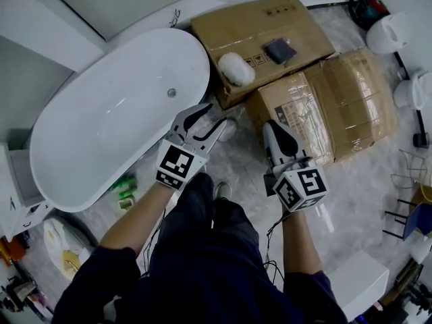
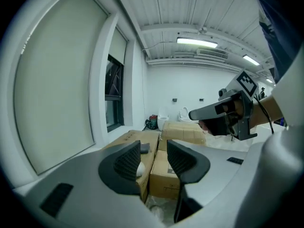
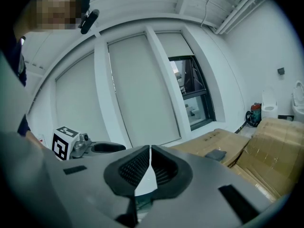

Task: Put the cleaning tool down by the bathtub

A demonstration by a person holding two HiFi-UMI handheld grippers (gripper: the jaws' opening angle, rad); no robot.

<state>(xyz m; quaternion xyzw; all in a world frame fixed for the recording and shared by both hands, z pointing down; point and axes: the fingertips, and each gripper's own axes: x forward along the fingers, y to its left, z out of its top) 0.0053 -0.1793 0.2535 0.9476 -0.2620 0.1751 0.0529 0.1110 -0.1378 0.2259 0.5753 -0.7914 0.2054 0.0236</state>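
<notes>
The white oval bathtub (image 1: 101, 120) fills the left of the head view. On the floor beside its near rim lies a small green cleaning tool (image 1: 123, 185). My left gripper (image 1: 212, 115) hangs just right of the tub's rim, open and empty. The left gripper view shows those jaws (image 2: 154, 158) apart, with only cardboard boxes beyond the gap. My right gripper (image 1: 275, 128) is over the floor in front of the boxes. It is shut with nothing between its pads (image 3: 150, 163).
Two cardboard boxes (image 1: 317, 93) lie right of the tub, with a white fluffy object (image 1: 236, 68) and a dark pad (image 1: 278, 49) on the far one. Toilets (image 1: 390, 32), a wire rack (image 1: 408, 181) and clutter line the right. My legs stand on the marble floor (image 1: 364, 194).
</notes>
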